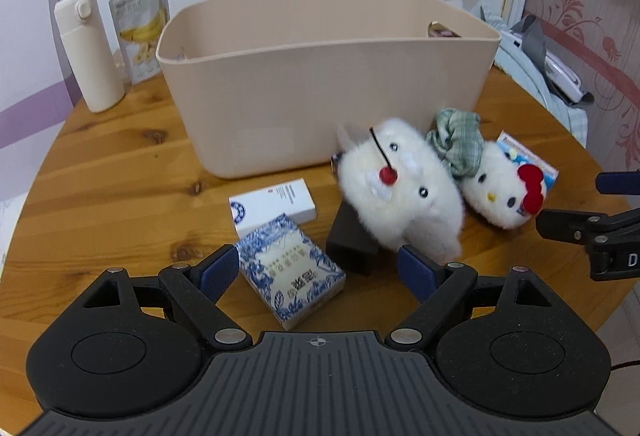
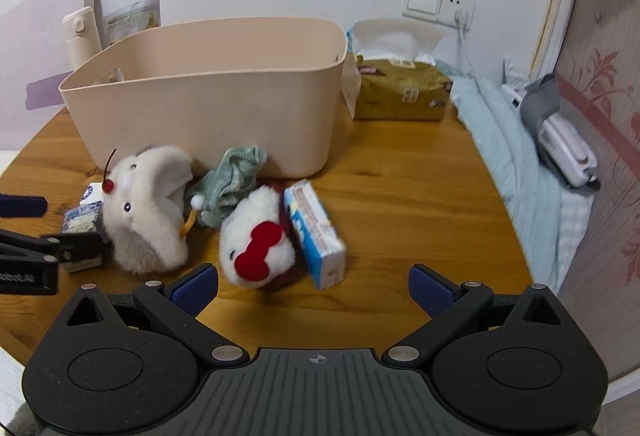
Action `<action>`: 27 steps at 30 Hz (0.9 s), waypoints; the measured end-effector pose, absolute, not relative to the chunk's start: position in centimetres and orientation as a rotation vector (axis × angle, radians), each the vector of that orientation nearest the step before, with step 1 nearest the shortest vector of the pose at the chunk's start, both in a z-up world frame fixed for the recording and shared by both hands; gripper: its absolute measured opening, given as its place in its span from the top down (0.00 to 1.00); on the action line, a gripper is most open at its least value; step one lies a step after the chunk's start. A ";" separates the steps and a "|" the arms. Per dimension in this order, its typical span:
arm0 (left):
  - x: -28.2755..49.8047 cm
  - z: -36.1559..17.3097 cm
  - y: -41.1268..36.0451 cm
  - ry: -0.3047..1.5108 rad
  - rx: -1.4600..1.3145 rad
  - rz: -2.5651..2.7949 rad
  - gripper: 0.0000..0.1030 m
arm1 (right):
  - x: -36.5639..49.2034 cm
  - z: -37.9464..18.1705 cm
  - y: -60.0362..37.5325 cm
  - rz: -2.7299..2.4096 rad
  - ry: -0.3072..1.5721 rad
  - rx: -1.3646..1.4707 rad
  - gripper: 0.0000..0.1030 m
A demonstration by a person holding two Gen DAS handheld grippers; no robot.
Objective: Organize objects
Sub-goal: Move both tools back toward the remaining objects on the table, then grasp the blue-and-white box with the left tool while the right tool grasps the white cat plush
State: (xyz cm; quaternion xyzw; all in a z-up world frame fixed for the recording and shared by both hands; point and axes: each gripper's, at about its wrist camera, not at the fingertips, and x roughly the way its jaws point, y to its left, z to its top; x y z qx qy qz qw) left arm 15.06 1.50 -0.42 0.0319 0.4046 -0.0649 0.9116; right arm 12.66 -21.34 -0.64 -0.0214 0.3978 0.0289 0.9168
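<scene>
Both tongs stood apart and held nothing. The left tongs (image 1: 318,272) hovered low over the wooden counter (image 1: 120,171), its blue pads on either side of a blue-and-white patterned box (image 1: 291,276), which looked like its likely first pick. The right tongs (image 2: 314,286) hung just short of a white kitty plush with a red bow (image 2: 258,240), with a blue-and-white carton (image 2: 316,232) leaning against that toy's far side.

The loose things sat bunched against the near wall of the beige plastic bin (image 1: 320,83), presumably so that each needed only a short lift over the rim. In the cluster were a fluffy white plush with a red cherry (image 1: 404,191), a dark block (image 1: 350,244) partly under it, a green checked cloth scrunchie (image 1: 456,139) wedged between the two toys, and a white medicine box (image 1: 276,203) lying flat beside the patterned one.

How full the bin was could not be told, since its wall hid the floor. Only a small packet showed at the far right inner corner in the left wrist view.

Behind the bin stood a cream flask (image 1: 90,51) and a banana snack pouch (image 1: 140,27), and a tissue pack (image 2: 400,87) sat to its right. Nothing from the near cluster appeared to be inside yet, so the sorting looked barely begun.
</scene>
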 end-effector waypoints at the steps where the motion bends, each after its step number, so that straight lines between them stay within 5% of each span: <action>1: 15.1 -0.6 1.6 0.838 0.062 -0.135 0.15 | 12.6 -0.8 -21.4 0.066 0.820 -0.027 0.01; 9: 15.2 -1.9 2.1 0.861 0.053 -0.129 0.15 | 11.9 -1.3 -22.3 0.081 0.774 0.085 0.16; 27: 15.8 -3.0 3.4 0.875 0.032 -0.097 0.15 | 12.4 -3.1 -20.8 0.164 0.813 0.161 0.32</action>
